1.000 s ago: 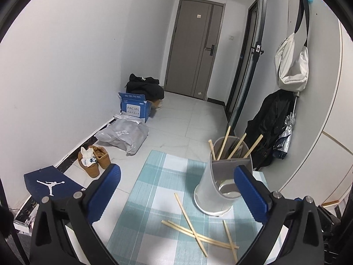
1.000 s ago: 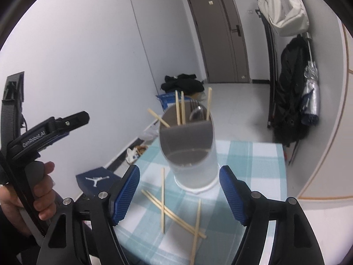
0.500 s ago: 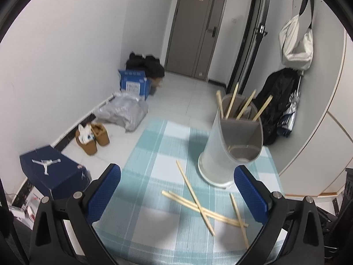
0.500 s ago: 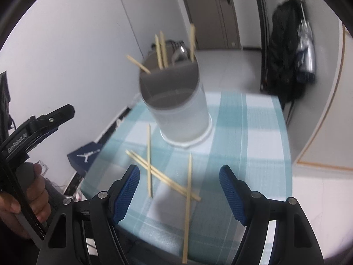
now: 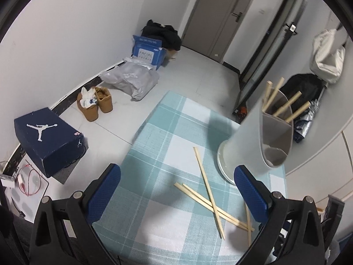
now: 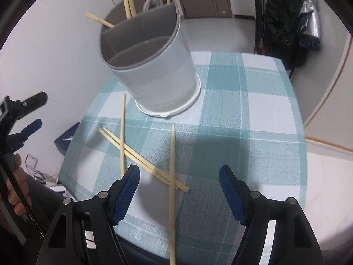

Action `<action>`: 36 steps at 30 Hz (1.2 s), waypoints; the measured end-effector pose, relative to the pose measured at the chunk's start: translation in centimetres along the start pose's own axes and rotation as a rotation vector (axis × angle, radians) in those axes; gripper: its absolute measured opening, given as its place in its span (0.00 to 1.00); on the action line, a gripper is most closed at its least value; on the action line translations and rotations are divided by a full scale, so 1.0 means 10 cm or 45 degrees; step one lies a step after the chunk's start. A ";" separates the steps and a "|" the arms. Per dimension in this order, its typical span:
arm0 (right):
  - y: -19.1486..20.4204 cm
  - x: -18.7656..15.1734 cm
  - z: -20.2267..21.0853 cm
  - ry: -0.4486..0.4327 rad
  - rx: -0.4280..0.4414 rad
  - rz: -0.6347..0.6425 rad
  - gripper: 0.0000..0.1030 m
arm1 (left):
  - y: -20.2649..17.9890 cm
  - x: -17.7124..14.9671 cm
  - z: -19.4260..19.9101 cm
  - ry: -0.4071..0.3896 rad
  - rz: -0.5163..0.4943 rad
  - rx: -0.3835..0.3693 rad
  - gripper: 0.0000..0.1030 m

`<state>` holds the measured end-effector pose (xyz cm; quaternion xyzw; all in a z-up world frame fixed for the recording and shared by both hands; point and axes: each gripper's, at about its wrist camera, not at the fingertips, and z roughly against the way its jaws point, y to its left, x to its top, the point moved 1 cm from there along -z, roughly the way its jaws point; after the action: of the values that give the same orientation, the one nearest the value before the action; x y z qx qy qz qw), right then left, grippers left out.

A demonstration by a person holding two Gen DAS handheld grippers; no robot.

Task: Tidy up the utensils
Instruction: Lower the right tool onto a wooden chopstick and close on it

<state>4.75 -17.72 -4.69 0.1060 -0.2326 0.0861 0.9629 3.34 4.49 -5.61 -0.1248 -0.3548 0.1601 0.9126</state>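
Four loose chopsticks (image 6: 141, 152) are seen lying crossed on the checked cloth of the table (image 6: 253, 110), low in the centre of the frame, just in front of the utensil holder (image 6: 152, 66) at upper centre, where more chopsticks and a fork stand. The right tool (image 6: 179, 195) is held wide apart above them, gripping nothing; the left tool (image 5: 176, 195) is likewise spread, empty
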 end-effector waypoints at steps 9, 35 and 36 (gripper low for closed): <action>0.13 0.24 -0.29 0.093 -0.024 0.110 0.54 | 0.07 0.08 -0.08 0.024 0.076 0.014 0.98; -0.01 0.43 -0.44 0.092 0.042 0.080 0.05 | 0.13 0.04 -0.45 0.199 0.080 0.128 0.98; -0.05 0.43 -0.41 0.080 0.050 0.062 0.05 | 0.13 0.03 -0.46 0.207 0.082 0.127 0.98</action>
<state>10.44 -16.74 -6.31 0.1163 -0.2032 0.1172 0.9651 6.50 5.24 -9.15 -0.1033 -0.2669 0.1960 0.9379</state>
